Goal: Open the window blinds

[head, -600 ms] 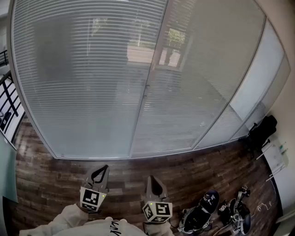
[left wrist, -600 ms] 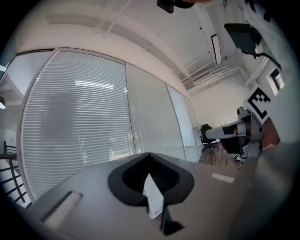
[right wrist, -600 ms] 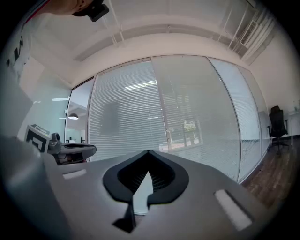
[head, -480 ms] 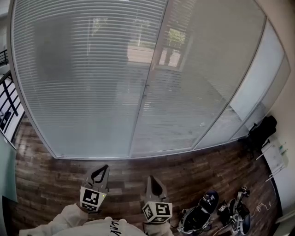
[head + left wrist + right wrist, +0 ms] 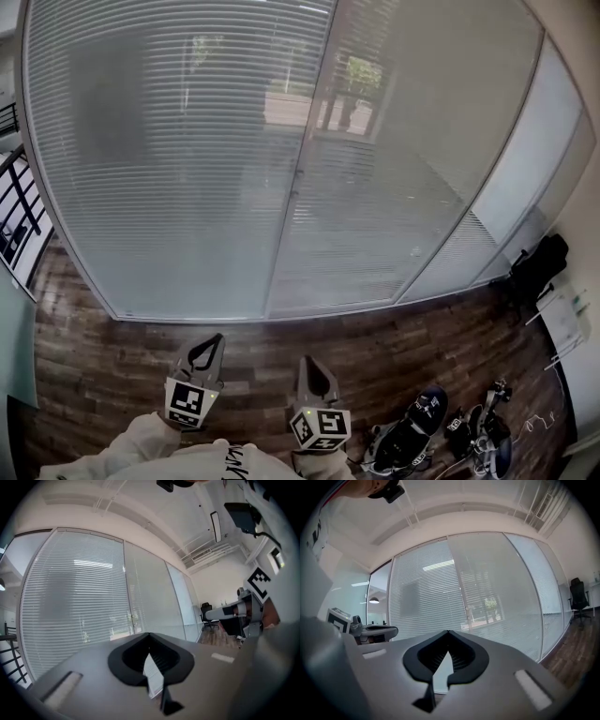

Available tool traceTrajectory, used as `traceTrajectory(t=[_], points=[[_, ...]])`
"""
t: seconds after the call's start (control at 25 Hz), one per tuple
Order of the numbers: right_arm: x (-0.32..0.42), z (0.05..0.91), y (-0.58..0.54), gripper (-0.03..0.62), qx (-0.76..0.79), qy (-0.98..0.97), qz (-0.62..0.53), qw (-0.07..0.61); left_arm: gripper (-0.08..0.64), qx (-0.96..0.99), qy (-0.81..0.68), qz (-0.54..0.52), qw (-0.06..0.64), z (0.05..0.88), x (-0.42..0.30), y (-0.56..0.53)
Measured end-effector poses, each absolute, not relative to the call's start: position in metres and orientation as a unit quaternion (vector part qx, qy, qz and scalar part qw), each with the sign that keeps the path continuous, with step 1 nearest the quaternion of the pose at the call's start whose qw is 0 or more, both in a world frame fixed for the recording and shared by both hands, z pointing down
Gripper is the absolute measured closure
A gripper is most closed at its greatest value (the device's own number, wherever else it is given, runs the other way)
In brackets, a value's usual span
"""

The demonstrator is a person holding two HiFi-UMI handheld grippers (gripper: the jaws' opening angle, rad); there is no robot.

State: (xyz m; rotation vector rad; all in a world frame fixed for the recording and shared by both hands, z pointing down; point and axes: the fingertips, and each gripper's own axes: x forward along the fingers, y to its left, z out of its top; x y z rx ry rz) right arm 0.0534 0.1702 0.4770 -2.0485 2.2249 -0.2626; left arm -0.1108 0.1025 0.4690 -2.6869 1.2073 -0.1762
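Blinds [image 5: 169,169] ahead; chair [image 5: 536,267] far right (on floor [image 5: 94,375]).

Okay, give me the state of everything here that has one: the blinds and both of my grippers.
window blinds: fully lowered to the floor, slats turned nearly shut, outdoors only faintly showing through.
left gripper: shut, nothing between the jaws, held short of the blinds.
right gripper: shut, nothing between the jaws, held short of the blinds.

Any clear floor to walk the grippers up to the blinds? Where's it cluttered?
Bare: the wood floor between the blinds and the left gripper and right gripper, across to the left. Crowded: lower right, black gear on the floor, and a black chair further back.
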Motion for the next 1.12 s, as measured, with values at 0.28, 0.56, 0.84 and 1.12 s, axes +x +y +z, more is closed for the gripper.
traceTrajectory(t=[0.28, 0.56, 0.84, 1.12], points=[[0.068, 0.476, 0.174, 0.591, -0.672, 0.733, -0.089, 0.058, 0.56, -0.901, 0.418, -0.059, 0.095, 0.468, -0.104, 0.107], [0.083, 0.485, 0.177, 0.591, -0.675, 0.729, -0.091, 0.064, 0.56, -0.901, 0.418, -0.064, 0.094, 0.479, -0.093, 0.113], [0.093, 0.484, 0.17, 0.591, -0.682, 0.722, -0.087, 0.069, 0.56, -0.903, 0.415, -0.062, 0.094, 0.48, -0.085, 0.104], [0.097, 0.487, 0.147, 0.591, -0.685, 0.72, -0.089, 0.059, 0.56, -0.902, 0.419, -0.059, 0.086, 0.482, -0.086, 0.073]])
